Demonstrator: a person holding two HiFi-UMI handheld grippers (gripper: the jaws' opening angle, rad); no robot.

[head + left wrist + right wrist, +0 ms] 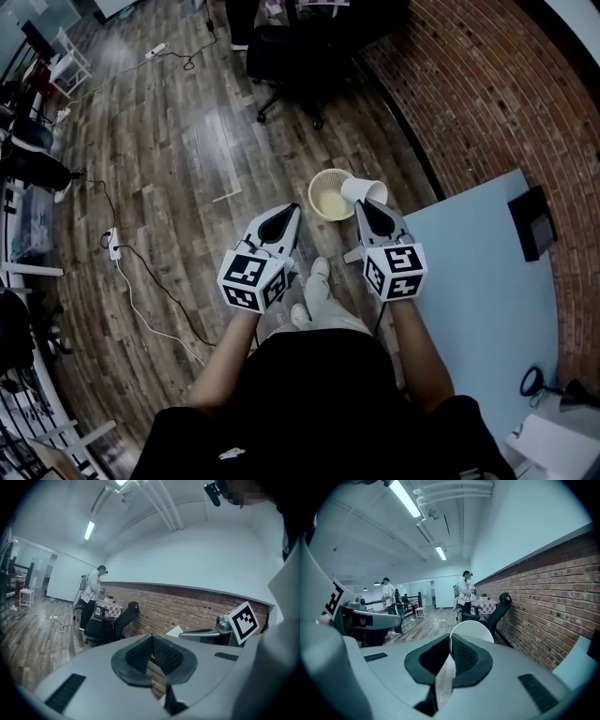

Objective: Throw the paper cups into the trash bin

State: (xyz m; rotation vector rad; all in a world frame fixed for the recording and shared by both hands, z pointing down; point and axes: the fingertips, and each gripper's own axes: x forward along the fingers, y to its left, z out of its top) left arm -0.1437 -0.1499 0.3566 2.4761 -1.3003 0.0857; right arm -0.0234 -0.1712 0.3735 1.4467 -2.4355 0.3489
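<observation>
In the head view a white paper cup (364, 191) lies tilted on its side above the rim of the round, cream-lined trash bin (323, 199) on the wooden floor. My right gripper (362, 203) is shut on the cup's wall. In the right gripper view the cup (474, 629) stands out just past the right gripper (450, 637), its thin wall pinched between the pads. My left gripper (294, 208) hovers left of the bin, shut with nothing in it. In the left gripper view its pads (161, 654) meet at the tip.
A black office chair (300, 56) stands beyond the bin. A brick wall (469, 84) runs along the right, with a pale table (487, 281) below it. Cables and a power strip (113, 246) lie on the floor at left. People (464, 595) stand far off.
</observation>
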